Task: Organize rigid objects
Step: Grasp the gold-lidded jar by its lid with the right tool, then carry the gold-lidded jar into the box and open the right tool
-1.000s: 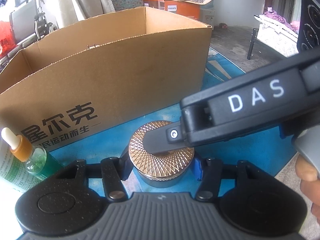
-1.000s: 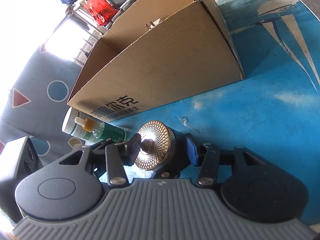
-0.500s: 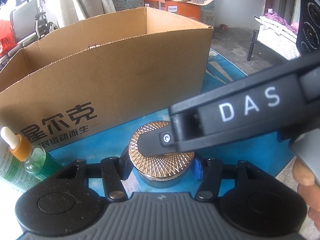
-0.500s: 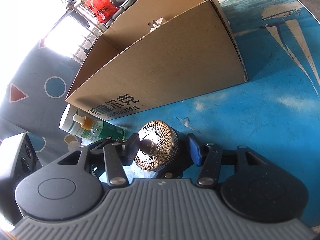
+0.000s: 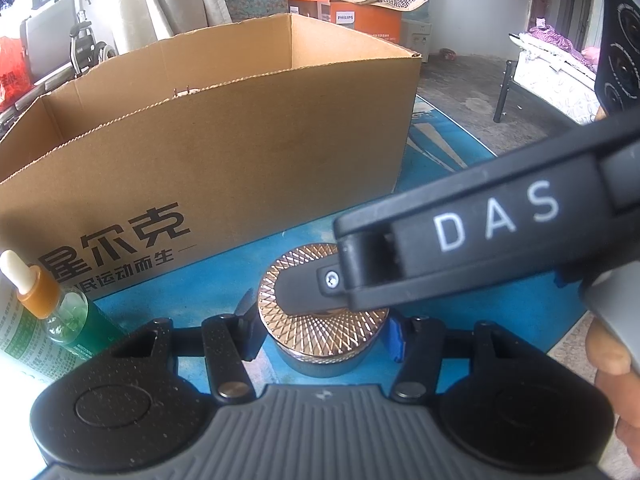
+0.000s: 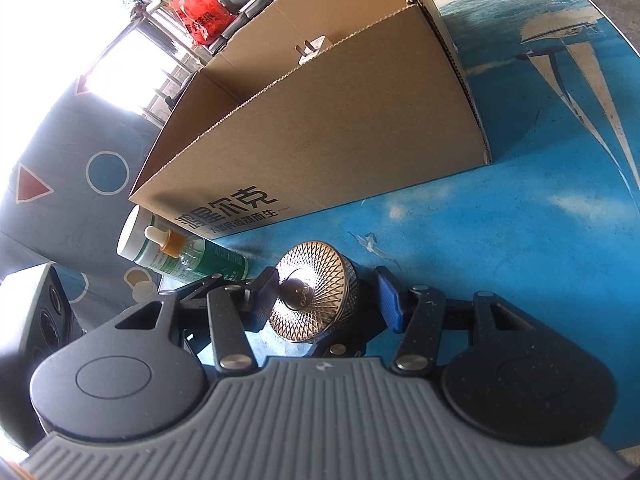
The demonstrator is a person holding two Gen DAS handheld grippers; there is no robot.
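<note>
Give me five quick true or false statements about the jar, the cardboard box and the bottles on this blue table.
1. The round jar with the gold patterned lid stands on the blue table. True.
2. The jar is inside the cardboard box. False: it stands in front of the box.
3. The dropper bottle has an orange collar. True.
4. The cardboard box is closed. False: its top is open.
5. The green bottle stands upright. False: it lies on its side.

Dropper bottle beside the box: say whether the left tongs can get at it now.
Probably not yet: the left tongs grip the gold-lidded jar, so they are occupied. The dropper bottle itself stands unobstructed to their side.
</note>
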